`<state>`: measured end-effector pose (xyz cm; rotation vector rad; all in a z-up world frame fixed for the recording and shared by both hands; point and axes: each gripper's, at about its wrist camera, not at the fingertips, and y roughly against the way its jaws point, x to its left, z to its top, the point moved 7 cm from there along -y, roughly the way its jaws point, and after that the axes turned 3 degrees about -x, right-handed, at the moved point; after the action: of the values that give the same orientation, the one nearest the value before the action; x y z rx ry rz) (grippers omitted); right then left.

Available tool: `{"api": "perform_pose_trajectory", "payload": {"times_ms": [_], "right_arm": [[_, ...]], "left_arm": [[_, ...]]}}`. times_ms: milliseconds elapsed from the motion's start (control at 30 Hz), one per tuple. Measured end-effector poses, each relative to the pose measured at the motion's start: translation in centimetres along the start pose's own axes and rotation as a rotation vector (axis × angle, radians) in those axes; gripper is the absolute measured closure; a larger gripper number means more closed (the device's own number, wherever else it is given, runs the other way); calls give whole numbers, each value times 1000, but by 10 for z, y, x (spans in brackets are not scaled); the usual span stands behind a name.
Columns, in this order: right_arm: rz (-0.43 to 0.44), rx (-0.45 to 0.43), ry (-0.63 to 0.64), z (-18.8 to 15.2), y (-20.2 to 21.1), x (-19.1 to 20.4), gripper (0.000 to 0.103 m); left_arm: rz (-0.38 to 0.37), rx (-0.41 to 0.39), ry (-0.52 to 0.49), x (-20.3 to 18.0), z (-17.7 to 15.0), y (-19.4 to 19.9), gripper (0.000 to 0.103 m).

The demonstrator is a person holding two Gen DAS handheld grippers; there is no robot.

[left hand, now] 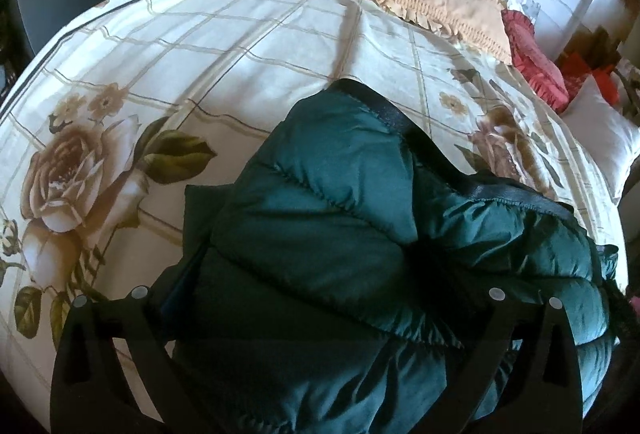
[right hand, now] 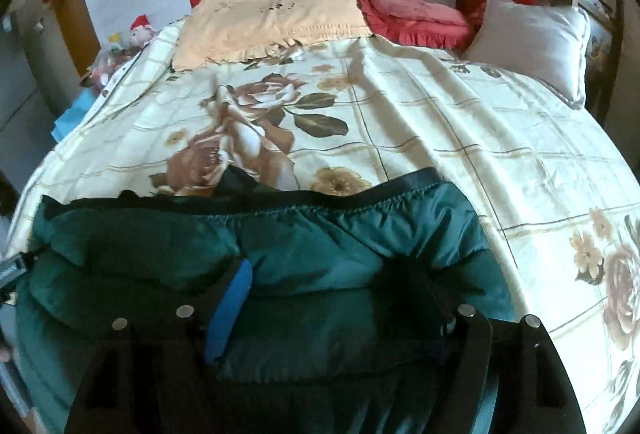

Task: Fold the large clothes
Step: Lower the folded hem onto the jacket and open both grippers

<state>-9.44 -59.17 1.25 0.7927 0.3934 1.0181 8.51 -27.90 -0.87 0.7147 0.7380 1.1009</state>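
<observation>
**Grippers over the green jacket**

Your left gripper (left hand: 316,234) hangs spread wide above the jacket (left hand: 340,202), its fingers (left hand: 200,218) straddling the puffy fabric without pinching it. The jacket lies bunched on the near part of the bed (left hand: 240,46), its dark hem toward the pillows. Your right gripper (right hand: 324,274) sits partly parted with jacket folds bulging between its fingers; you cannot tell whether they press.

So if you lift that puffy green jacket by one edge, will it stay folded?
Probably not. The green jacket looks soft and quilted, so it would likely sag and unfold. Its shiny shell suggests it may slip on the bedspread. Puffy filling hints it is light.
</observation>
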Motion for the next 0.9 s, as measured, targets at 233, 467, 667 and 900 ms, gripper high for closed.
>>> {"api": "perform_pose_trajectory", "payload": {"times_ms": [233,467,667,900], "right_arm": [[23,-31,10,2,42,2,27],[108,-105,105,-30,116,19,27],[48,-36,95,-62,92,7,27],[33,-22,86,-68,70,3,24]], "left_arm": [[-51,-7,22,9,-2,21,1],[-93,-110,-49,15,-25,83,1],[-67,-138,-152,5,-65,95,1],[-27,-114,-185,3,-76,79,1]]}}
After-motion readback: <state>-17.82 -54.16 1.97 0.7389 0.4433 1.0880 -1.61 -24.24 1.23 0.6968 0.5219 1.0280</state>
